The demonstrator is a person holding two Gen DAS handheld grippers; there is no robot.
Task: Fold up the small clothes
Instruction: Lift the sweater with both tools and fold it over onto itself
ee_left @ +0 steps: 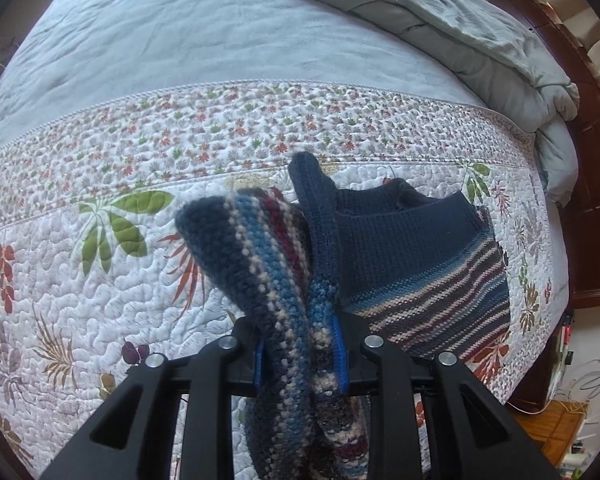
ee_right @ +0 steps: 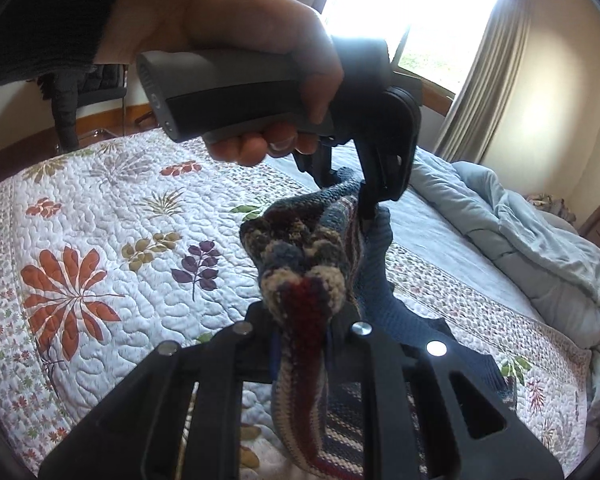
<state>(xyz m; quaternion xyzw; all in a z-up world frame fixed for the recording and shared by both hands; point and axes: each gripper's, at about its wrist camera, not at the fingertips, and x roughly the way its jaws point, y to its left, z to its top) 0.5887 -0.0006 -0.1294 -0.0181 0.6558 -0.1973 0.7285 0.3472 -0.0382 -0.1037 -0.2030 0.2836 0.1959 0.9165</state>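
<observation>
Striped knit sweater point(ee_left: 420, 264), small and navy at the yoke, is hanging partly above the floral quilt point(ee_left: 100, 280) that is covering the near half of the bed, with its lower part trailing down toward the quilt's surface. Beyond the quilt a pale blue sheet point(ee_left: 180, 40) is lying bare, and a rumpled blue-grey comforter point(ee_left: 480, 32) is heaping up by the wooden headboard point(ee_left: 596, 184). Folding is looking barely begun: the garment is bunching and drooping between the two tools rather than lying flat, so spreading it out and making every fold is still ahead, as far as I can judge. The left gripper point(ee_left: 300, 360) is clenching a thick roll of the striped knit, and the right gripper point(ee_right: 302, 344) is pinching another gathered edge. In the right wrist view the person's left hand point(ee_right: 236, 40) is gripping its tool's grey handle.
</observation>
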